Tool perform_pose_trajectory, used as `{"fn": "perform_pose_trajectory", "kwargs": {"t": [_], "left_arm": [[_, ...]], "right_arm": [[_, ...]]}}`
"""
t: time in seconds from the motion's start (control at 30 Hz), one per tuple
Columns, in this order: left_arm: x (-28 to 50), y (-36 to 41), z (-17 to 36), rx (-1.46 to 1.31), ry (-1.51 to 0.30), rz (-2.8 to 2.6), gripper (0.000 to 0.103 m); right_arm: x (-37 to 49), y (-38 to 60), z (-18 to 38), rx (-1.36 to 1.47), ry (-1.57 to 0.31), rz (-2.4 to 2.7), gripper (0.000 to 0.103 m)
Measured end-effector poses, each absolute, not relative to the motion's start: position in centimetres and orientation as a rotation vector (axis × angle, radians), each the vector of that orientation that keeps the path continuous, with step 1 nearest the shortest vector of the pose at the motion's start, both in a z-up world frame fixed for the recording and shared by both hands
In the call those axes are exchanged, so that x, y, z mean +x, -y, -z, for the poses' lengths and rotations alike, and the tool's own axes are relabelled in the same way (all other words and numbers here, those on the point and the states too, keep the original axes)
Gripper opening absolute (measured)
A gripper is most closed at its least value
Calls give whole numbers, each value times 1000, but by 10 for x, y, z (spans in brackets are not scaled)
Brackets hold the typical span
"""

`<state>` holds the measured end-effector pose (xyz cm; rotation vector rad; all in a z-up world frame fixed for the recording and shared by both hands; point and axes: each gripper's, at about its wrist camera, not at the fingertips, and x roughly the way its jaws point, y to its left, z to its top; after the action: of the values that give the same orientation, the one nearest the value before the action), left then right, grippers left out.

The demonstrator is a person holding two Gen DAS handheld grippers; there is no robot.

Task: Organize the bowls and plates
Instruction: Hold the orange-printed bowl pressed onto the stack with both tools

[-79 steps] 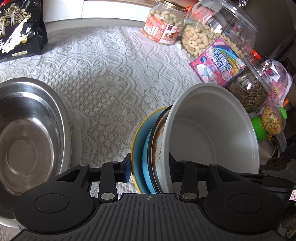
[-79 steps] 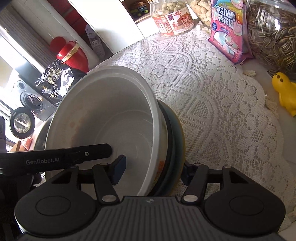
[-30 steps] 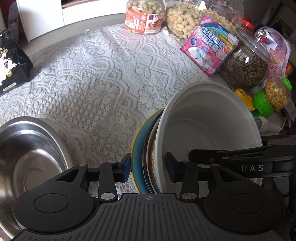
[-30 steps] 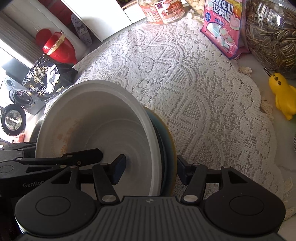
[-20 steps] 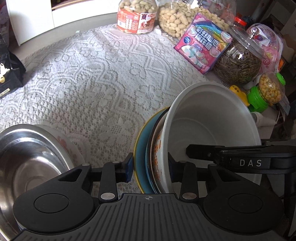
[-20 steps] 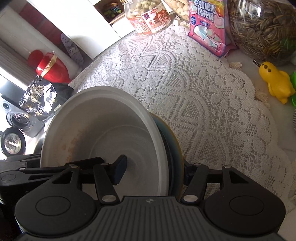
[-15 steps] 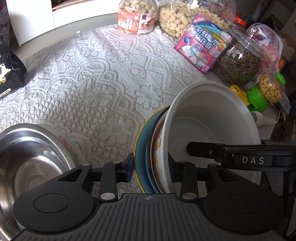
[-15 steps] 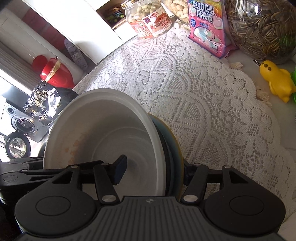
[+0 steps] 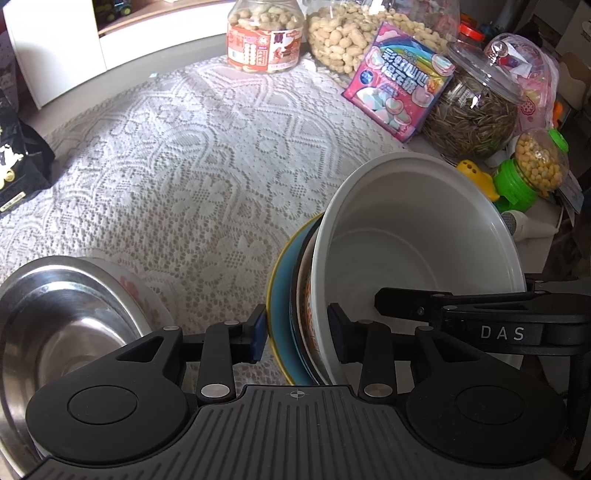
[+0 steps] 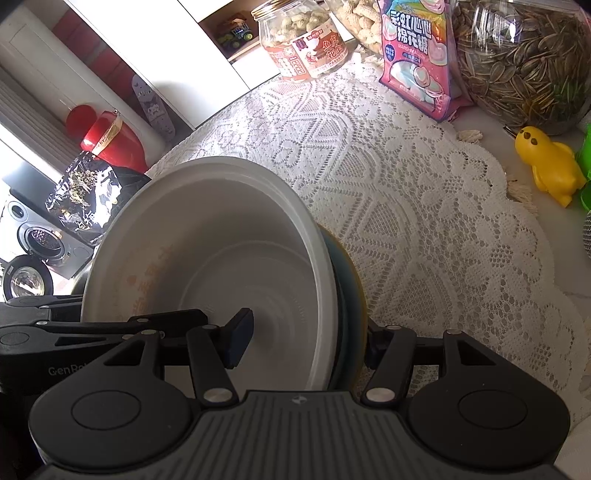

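In your left wrist view, your left gripper (image 9: 297, 334) is closed on a stack of dishes held on edge: one blue-padded finger presses the outside of a blue plate with a yellow rim (image 9: 282, 291), the other sits inside a deep white bowl (image 9: 417, 229) with orange print on its outer wall. Between plate and bowl a dark rim shows, but you cannot tell what dish it belongs to. The stack is off the white lace tablecloth (image 9: 184, 166), tilted so the bowl's mouth faces right. The right gripper (image 9: 476, 314), marked DAS, reaches into the bowl from the right. At lower left a stainless steel bowl (image 9: 59, 325) rests in a floral dish (image 9: 147, 295) on the cloth, well apart from the stack. Along the far edge stand a peanut jar (image 9: 264, 35), a marshmallow bag (image 9: 400, 79), a jar of sunflower seeds (image 9: 474, 110) and a green-lidded jar (image 9: 532, 170).

In your right wrist view, your right gripper (image 10: 308, 341) is clamped on the same stack: its left finger lies inside the white bowl (image 10: 221, 236), its right finger behind the blue plate with a yellow rim (image 10: 356, 295). The left gripper (image 10: 55, 328) enters from the left edge, one finger reaching across the bowl's interior. The stack hangs above the lace tablecloth (image 10: 406, 184). A yellow duck toy (image 10: 550, 166) sits just off the cloth's right edge, near the sunflower seed jar (image 10: 524, 55); the marshmallow bag (image 10: 421, 51) and peanut jar (image 10: 303, 44) stand beyond.
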<state>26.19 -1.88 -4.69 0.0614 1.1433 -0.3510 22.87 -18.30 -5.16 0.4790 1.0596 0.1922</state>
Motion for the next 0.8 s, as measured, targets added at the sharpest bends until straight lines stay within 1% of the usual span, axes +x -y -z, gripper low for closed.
{"fn": "perform_pose_trajectory", "kwargs": {"t": [0.5,0.67,0.7,0.8], "left_arm": [[258,23,43,79,-1137,304,36],[255,34,40,154,-1150,251,33],[254,36,40,170,-1158,238,31],[255,41,39,195,-1182,213,31]], "right_arm": [[228,185,52,460,-1056,-237,60],[228,191,56,498,-1039,-276,60],[227,193,57,509,-1035,-282,59],[225,197,62,541,-1017,-301,59]]}}
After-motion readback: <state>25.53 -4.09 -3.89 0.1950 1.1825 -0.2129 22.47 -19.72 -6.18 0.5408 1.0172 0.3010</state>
